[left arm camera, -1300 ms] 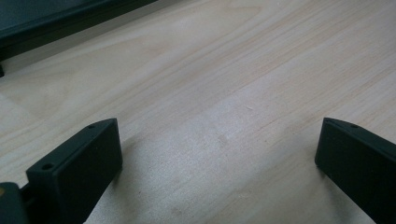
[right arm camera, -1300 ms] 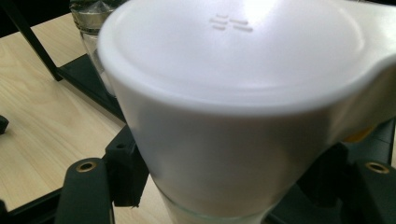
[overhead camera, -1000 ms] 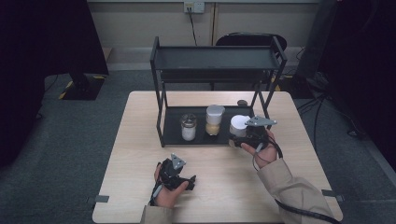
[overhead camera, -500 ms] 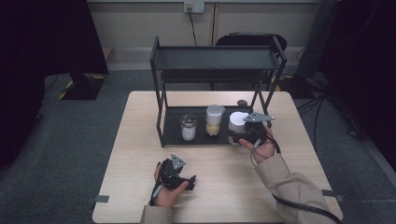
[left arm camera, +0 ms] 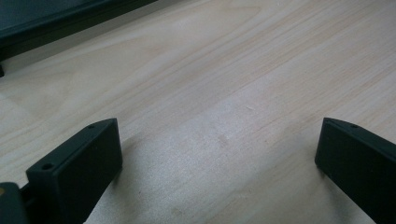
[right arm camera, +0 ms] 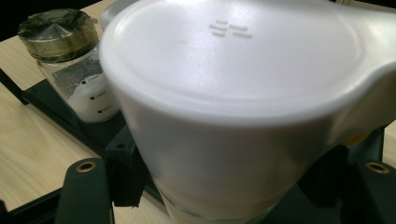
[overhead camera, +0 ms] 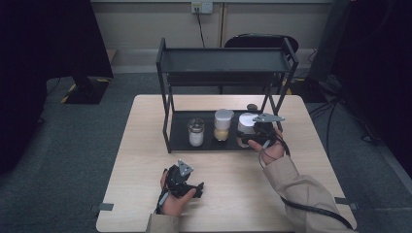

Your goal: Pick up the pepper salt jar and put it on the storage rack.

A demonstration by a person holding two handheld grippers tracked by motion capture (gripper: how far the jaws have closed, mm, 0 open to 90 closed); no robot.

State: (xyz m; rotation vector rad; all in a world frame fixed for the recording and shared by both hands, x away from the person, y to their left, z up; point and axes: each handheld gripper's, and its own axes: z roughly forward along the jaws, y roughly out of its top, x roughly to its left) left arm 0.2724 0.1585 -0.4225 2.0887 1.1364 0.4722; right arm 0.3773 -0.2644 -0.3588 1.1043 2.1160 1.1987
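- A black two-tier metal rack [overhead camera: 228, 60] is seen standing at the far half of the pale wooden table [overhead camera: 145, 145], its upright posts framing the lower shelf; the near half of the tabletop is left open on either side of the left gripper.
- The right gripper [overhead camera: 250, 138] is held level at the right end of the lower shelf, close beside the rack's front right post, with the sleeved forearm stretched in from the lower right.
- Its jaws are clamped on a white-lidded clear jar [right arm camera: 233, 107], gripped around the body just under the lid; in the right gripper view the jar is seen very close.
- The jar is placed at the right end of the lower shelf, just beside a taller jar with a white cap and yellowish contents [overhead camera: 223, 125]; a small clear glass jar of white powder with a dark lid [overhead camera: 196, 131] is set further left.
- The left gripper [overhead camera: 187, 187] is rested low over bare tabletop near the front edge, jaws spread wide with nothing between them.
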